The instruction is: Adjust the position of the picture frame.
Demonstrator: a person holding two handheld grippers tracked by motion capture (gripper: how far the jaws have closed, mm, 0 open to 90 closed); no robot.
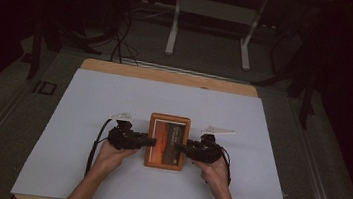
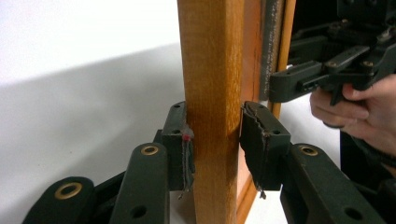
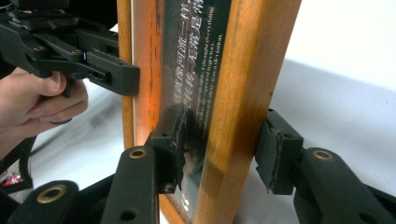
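The wooden picture frame (image 1: 167,141) is held low over the tabletop (image 1: 89,99) between both tongs, its left rail pinched by the left tongs (image 2: 215,140) and its right rail straddled, not quite squeezed, by the half-open right tongs (image 3: 224,151), so it stays level.

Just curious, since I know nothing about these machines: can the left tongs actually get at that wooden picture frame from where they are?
Probably yes. The left tongs already straddle the picture frame on one side rail, a pad on each face, nothing between.
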